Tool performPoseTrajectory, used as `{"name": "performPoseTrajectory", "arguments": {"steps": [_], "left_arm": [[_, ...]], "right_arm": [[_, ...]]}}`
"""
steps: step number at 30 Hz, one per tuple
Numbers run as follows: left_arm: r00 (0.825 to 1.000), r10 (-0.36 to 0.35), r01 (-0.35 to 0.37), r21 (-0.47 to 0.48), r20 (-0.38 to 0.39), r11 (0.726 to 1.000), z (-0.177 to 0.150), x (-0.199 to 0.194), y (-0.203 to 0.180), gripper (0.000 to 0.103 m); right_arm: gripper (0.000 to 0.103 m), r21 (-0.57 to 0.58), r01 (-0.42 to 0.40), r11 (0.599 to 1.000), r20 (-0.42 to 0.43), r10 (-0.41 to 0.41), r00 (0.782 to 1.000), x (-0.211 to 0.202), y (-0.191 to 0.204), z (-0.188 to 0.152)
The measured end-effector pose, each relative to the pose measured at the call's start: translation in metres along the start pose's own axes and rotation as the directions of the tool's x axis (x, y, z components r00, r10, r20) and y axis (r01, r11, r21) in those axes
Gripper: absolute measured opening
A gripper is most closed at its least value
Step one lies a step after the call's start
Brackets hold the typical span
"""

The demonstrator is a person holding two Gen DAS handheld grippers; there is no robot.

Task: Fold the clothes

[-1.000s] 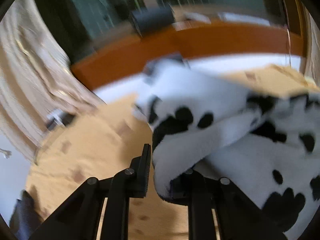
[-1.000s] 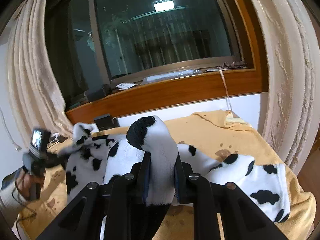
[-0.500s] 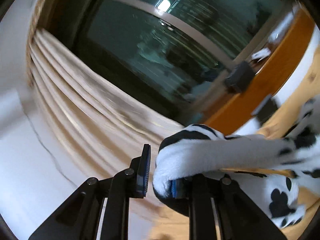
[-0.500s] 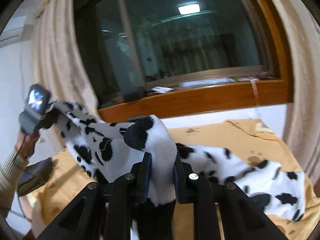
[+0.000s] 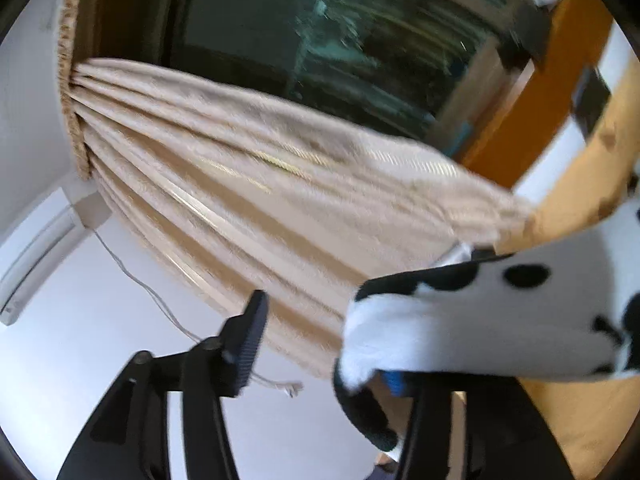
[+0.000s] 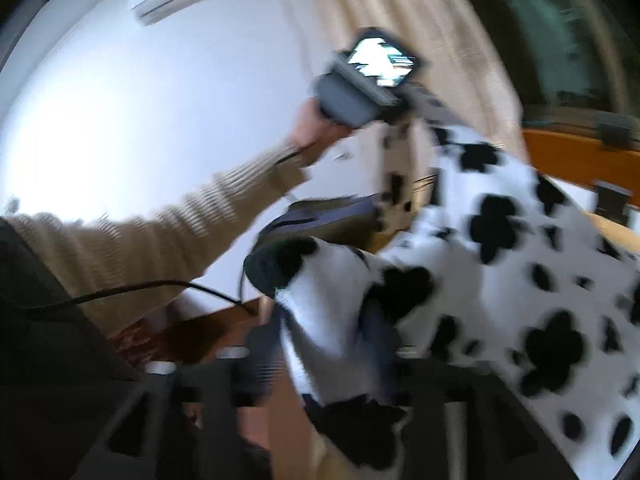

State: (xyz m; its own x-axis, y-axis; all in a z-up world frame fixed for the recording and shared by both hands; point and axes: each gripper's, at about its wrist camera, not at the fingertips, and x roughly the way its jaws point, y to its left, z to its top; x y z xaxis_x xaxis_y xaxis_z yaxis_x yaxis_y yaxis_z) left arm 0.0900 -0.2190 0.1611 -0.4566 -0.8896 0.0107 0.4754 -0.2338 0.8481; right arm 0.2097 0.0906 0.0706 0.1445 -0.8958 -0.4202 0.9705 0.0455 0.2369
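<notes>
My left gripper point(image 5: 332, 344) has its jaws spread wide; they have just been opening. The cow-print garment point(image 5: 480, 320), white fleece with black patches, drapes over my right-hand finger only, its black-edged corner hanging down beside that finger, while the other finger point(image 5: 250, 336) stands clear with open air between it and the cloth. Ahead of this gripper hangs a beige curtain point(image 5: 260, 184) in front of a dark window point(image 5: 320, 40), and off to the right edge lies the yellow bed cover point(image 5: 592, 176).

My right gripper point(image 6: 324, 344) has also just been opening. A fold of the same garment point(image 6: 500, 280) still lies between its fingers, though the blur hides whether the pads press on it. From there the cloth stretches up and away to the right, reaching my left hand point(image 6: 316, 128), which sticks out of a ribbed beige sleeve point(image 6: 180, 224) and holds the other gripper high ahead, its small screen point(image 6: 384, 62) lit.
</notes>
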Motion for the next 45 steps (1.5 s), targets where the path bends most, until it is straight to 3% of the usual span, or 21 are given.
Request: {"name": "performPoseTrajectory", "arguments": {"steps": [3,5,7,9,12,14,15,16,17,20,22,25,27,29,32,35,37,41,45], "left_arm": [[0.987,-0.1,0.104,0.03,-0.126,0.994,-0.03,0.031,-0.022,0.071],[0.957,-0.188,0.195,0.011,-0.221,0.981,-0.052,0.05,-0.031,0.072],[0.907,-0.291,0.284,-0.067,-0.306,0.956,-0.078,0.065,-0.033,0.072],[0.84,-0.397,0.353,-0.184,-0.371,0.917,-0.104,0.078,-0.029,0.072],[0.764,-0.53,0.38,-0.408,-0.368,0.83,-0.136,0.08,-0.005,0.072],[0.687,-0.673,0.434,-0.589,-0.274,0.682,-0.157,0.064,0.012,0.073],[0.644,-0.737,0.469,-0.655,-0.206,0.593,-0.166,0.051,0.018,0.075],[0.586,-0.802,0.516,-0.71,-0.117,0.48,-0.176,0.035,0.024,0.076],[0.551,-0.832,0.545,-0.728,-0.063,0.416,-0.18,0.024,0.025,0.081],[0.382,-0.92,0.661,-0.723,0.093,0.201,-0.183,-0.023,0.015,0.082],[0.269,-0.953,0.704,-0.704,0.142,0.094,-0.18,-0.052,-0.005,0.083],[0.152,-0.979,0.708,-0.706,0.137,0.011,-0.173,-0.079,-0.038,0.083],[0.117,-0.989,0.693,-0.72,0.086,0.019,-0.17,-0.091,-0.06,0.083],[0.094,-0.994,0.68,-0.732,0.049,0.029,-0.174,-0.101,-0.071,0.083],[0.07,-0.995,0.666,-0.746,0.064,-0.001,-0.18,-0.113,-0.075,0.083],[-0.018,-0.995,0.659,-0.747,0.101,-0.088,-0.182,-0.122,-0.077,0.085],[-0.06,-0.993,0.684,-0.719,0.106,-0.119,-0.182,-0.132,-0.076,0.088],[-0.105,-0.988,0.714,-0.683,0.111,-0.153,-0.183,-0.15,-0.073,0.089],[-0.074,-0.992,0.736,-0.666,0.104,-0.125,-0.185,-0.161,-0.072,0.089]], "right_arm": [[0.076,-0.048,-0.038,0.998,-0.005,0.037,0.999,0.009,0.01,0.005],[0.076,-0.036,-0.004,0.999,0.007,0.005,1.0,0.0,0.007,0.003],[0.076,0.019,0.082,0.996,0.009,-0.083,0.997,-0.016,-0.009,-0.005],[0.076,0.11,0.167,0.98,-0.002,-0.168,0.986,-0.036,-0.031,-0.018],[0.076,0.277,0.292,0.916,-0.023,-0.297,0.955,-0.073,-0.07,-0.039],[0.076,0.36,0.366,0.858,-0.037,-0.378,0.925,-0.096,-0.092,-0.05],[0.076,0.371,0.406,0.835,-0.047,-0.419,0.907,-0.108,-0.096,-0.055],[0.076,0.38,0.446,0.81,-0.059,-0.46,0.886,-0.12,-0.099,-0.06],[0.076,0.383,0.487,0.785,-0.075,-0.499,0.863,-0.13,-0.102,-0.065],[0.076,0.409,0.539,0.737,-0.107,-0.547,0.83,-0.152,-0.105,-0.08],[0.076,0.427,0.56,0.71,-0.125,-0.566,0.815,-0.165,-0.106,-0.089],[0.076,0.429,0.581,0.692,-0.158,-0.576,0.802,-0.166,-0.107,-0.1],[0.076,0.415,0.6,0.684,-0.182,-0.583,0.792,-0.162,-0.106,-0.106],[0.076,0.402,0.62,0.674,-0.206,-0.593,0.778,-0.159,-0.106,-0.113],[0.076,0.396,0.665,0.633,-0.24,-0.627,0.741,-0.17,-0.103,-0.126],[0.076,0.403,0.697,0.593,-0.274,-0.648,0.711,-0.186,-0.102,-0.139],[0.076,0.414,0.695,0.588,-0.287,-0.64,0.712,-0.19,-0.101,-0.147],[0.076,0.421,0.683,0.597,-0.308,-0.614,0.727,-0.188,-0.099,-0.157],[0.076,0.41,0.664,0.626,-0.322,-0.581,0.747,-0.174,-0.098,-0.159]]}}
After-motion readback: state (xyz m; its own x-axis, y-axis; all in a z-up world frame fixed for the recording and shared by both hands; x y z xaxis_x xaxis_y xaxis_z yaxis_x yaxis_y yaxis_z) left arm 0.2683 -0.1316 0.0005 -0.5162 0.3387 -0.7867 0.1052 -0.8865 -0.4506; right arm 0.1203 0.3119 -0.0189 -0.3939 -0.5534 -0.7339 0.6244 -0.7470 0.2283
